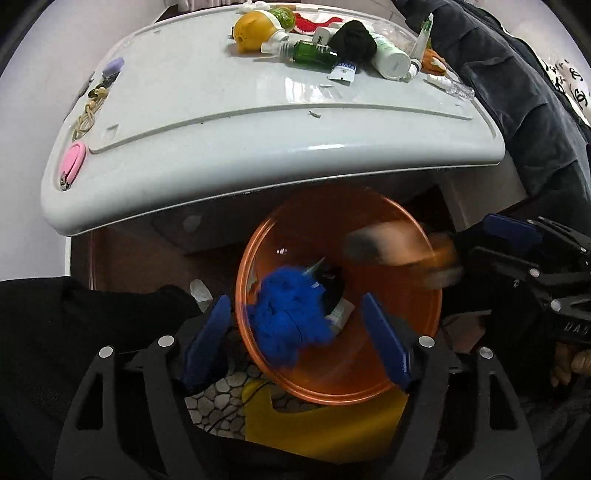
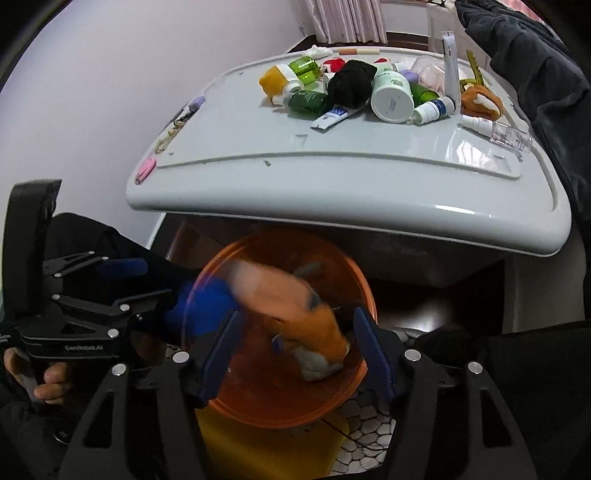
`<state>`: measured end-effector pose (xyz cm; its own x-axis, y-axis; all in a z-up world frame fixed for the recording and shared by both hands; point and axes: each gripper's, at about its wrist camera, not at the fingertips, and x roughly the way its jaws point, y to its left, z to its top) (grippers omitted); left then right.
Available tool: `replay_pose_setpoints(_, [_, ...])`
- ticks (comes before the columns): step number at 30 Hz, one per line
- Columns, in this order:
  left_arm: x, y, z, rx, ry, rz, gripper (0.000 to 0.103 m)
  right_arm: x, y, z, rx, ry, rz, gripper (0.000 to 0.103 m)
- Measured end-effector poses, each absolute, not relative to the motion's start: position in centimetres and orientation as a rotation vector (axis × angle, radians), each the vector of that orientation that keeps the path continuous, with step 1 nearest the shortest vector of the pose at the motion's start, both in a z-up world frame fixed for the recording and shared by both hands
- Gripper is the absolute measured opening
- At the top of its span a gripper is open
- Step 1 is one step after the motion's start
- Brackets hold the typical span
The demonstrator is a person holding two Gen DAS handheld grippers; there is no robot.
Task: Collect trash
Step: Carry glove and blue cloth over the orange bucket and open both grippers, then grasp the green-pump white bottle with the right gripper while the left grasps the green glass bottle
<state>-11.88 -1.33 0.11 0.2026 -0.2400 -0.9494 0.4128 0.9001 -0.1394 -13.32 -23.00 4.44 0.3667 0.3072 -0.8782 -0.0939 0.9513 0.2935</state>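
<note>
An orange translucent bin (image 1: 406, 354) (image 2: 332, 398) stands on the floor below a grey-white tabletop (image 1: 236, 147) (image 2: 332, 184). My left gripper (image 1: 299, 347) is open above the bin, with a fuzzy blue item (image 1: 288, 321) loose between its fingers, blurred by motion. My right gripper (image 2: 295, 350) is open over the bin, with a blurred orange and white soft item (image 2: 295, 314) (image 1: 399, 247) loose between its fingers. Black and white items lie in the bin's bottom (image 1: 336, 295).
On the tabletop's far side lies a heap: green bottles (image 1: 314, 53) (image 2: 306, 101), a yellow container (image 1: 255, 26), a black cloth (image 2: 351, 83), a white jar (image 2: 391, 98), tubes. A pink item (image 1: 72, 162) and a hair tie lie at its left edge. A yellow box (image 1: 317, 424) sits beneath the bin.
</note>
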Motion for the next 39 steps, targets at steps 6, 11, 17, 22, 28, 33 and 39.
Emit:
replay_pose_setpoints(6, [-10.9,-1.7,1.5,0.183,1.244,-0.463,0.078,-10.3,-25.2,7.7,0.208,1.071,0.22,0.066])
replay_pose_setpoints(11, [-8.4,-2.3,3.7,0.199,1.179,-0.459,0.078,-2.9,-27.8,9.5,0.181,1.019,0.151,0.066])
replay_pose_setpoints(17, [-4.7,-3.0,5.2,0.143,1.159,-0.444,0.078,7.1,-30.6,7.2,0.226,1.104,0.089,0.063])
replay_pose_setpoints(22, [-2.1,-3.7,5.3,0.094,1.168,-0.431,0.078,12.3,-30.3,3.6,0.19,1.226,0.052,0.057])
replay_pose_setpoints(28, [0.1,-5.1,4.5,0.074,1.184,-0.393,0.079,13.9,-28.0,1.2,0.03,1.235,0.016,0.047])
replay_pose_setpoints(33, [2.1,-7.1,3.5,0.052,1.196,-0.355,0.079,11.2,-29.0,3.4,0.084,1.182,0.057,0.046])
replay_pose_setpoints(39, [5.3,-9.3,2.4,-0.084,1.184,-0.271,0.078,3.3,-30.0,9.1,0.129,1.032,0.127,0.047])
